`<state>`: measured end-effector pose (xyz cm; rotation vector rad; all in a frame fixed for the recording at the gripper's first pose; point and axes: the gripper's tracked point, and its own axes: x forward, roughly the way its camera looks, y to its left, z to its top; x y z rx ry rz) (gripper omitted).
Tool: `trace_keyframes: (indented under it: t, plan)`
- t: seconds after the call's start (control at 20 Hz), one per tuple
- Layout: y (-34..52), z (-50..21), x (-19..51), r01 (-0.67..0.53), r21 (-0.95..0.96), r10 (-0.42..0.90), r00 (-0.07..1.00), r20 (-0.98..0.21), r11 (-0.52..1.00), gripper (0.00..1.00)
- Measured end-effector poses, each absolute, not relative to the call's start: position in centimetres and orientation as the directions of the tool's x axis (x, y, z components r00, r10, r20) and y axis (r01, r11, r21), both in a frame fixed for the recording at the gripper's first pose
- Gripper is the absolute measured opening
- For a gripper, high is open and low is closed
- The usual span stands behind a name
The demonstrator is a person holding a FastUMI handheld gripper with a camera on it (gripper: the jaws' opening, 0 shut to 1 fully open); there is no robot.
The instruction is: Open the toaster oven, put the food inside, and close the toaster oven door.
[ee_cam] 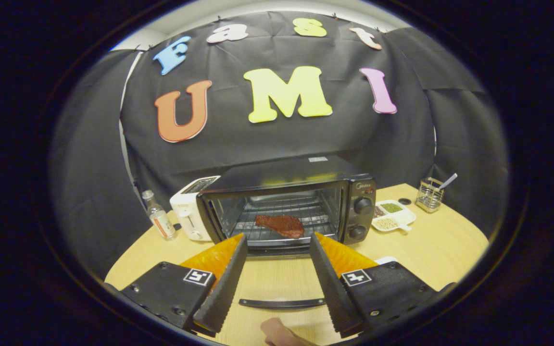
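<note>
The black toaster oven (pixel 286 175) stands on the wooden table with its door (pixel 279 281) folded down flat toward me. The door's black handle (pixel 282 303) lies between my fingers. A reddish-brown slab of meat (pixel 281 225) rests on the wire rack inside the oven, just beyond my fingertips. My gripper (pixel 278 238) is open, its orange and black fingers (pixel 224 283) spread wide either side of the lowered door, with nothing held between them. A pinkish rounded thing (pixel 279 332) lies close below the handle; I cannot tell what it is.
A white pop-up toaster (pixel 190 211) stands against the oven's left side, with a small clear bottle (pixel 159 216) further left. To the oven's right lie a white divided dish of seasonings (pixel 395 215) and a wire utensil holder (pixel 430 193). Bare tabletop (pixel 440 245) stretches on the right.
</note>
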<state>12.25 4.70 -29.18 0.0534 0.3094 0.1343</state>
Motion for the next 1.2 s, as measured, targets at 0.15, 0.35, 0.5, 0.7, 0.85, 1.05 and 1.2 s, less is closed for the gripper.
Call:
trace_keyframes:
  t: [0.15, 0.35, 0.5, 0.7, 0.85, 1.05, 1.2]
  plan:
    - [4.0, -25.5, 8.6, -0.13, 0.011, 0.128, 0.957, -0.259, 0.991, 0.83]
    - [2.3, -18.8, 2.7, -0.114, -0.048, 0.106, 0.984, -0.144, 0.992, 0.83]
    - [1.5, -14.9, 0.1, -0.125, -0.04, 0.123, 0.992, -0.039, 0.991, 0.91]
    - [1.5, -18.2, 0.9, -0.13, -0.054, 0.124, 0.986, -0.109, 0.99, 0.93]
    - [3.0, -24.4, 2.2, -0.185, -0.082, 0.157, 0.952, -0.263, 0.979, 0.96]
    - [4.9, -32.6, 3.4, -0.226, -0.065, 0.174, 0.877, -0.448, 0.972, 0.96]
    - [5.1, -37.7, 5.0, -0.207, -0.054, 0.145, 0.824, -0.547, 0.977, 0.96]
